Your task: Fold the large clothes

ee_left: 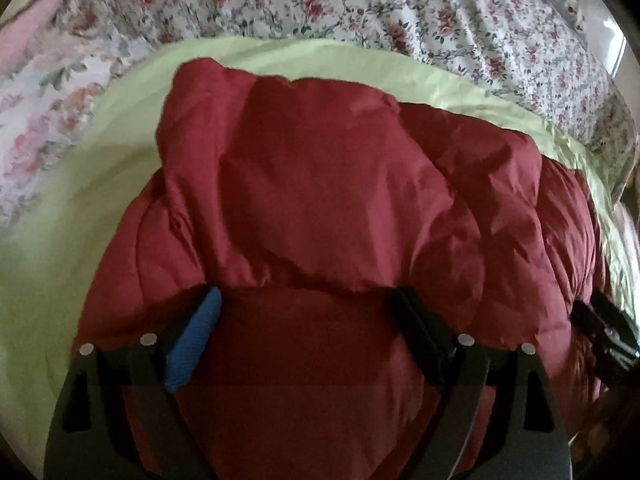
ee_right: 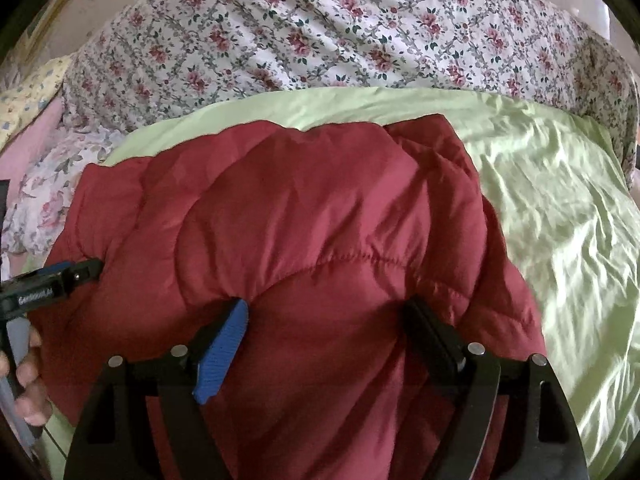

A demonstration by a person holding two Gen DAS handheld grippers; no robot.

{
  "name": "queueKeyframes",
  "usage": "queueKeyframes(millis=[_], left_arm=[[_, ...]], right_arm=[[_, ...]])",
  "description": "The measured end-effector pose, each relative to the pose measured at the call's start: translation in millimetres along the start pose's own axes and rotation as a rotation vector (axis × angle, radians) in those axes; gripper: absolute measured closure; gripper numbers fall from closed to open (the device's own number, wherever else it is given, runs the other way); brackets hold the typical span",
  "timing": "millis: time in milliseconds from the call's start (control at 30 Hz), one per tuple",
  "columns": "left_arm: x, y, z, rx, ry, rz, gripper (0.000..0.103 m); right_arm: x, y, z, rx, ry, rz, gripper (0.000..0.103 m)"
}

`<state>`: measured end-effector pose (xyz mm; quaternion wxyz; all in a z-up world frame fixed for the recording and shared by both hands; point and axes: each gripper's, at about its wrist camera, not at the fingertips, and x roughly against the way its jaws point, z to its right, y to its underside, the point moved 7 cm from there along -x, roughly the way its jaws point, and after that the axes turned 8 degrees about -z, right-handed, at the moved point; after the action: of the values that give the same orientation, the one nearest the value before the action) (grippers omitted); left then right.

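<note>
Floral bedspread [ee_right: 320,28] w/ pale green satin sheet [ee_right: 560,208]; puffy dark-red quilted jacket [ee_right: 300,220] at centre. Left gripper [ee_left: 306,312] & right gripper [ee_right: 326,322]: jaws spread, jacket fabric between, unpinched.

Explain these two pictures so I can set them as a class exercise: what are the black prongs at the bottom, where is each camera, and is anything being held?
No robot here: a person holds a two-finger gripper in each hand, with a camera on each looking along its fingers. One picture comes from the left gripper, the other from the right gripper. Both hang open over a puffy red quilted jacket, gripping nothing. The jacket lies on a pale green sheet, with a flowered cover behind. At the right view's left edge you see the person's hand holding the other gripper.
</note>
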<state>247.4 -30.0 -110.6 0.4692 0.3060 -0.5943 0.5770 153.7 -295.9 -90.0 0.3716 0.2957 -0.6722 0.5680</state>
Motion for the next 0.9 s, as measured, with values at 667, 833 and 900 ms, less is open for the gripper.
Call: queueKeyframes(millis=[667, 833, 900], left_arm=[[79, 68, 12, -0.036, 0.063, 0.081, 0.014], [49, 83, 24, -0.111, -0.023, 0.023, 0.013], [44, 84, 25, -0.119, -0.041, 0.038, 0.012]], right_arm=[[2, 8, 12, -0.076, -0.041, 0.029, 0.02], [10, 12, 11, -0.08, -0.018, 0.035, 0.02], [23, 17, 7, -0.079, -0.015, 0.047, 0.021]])
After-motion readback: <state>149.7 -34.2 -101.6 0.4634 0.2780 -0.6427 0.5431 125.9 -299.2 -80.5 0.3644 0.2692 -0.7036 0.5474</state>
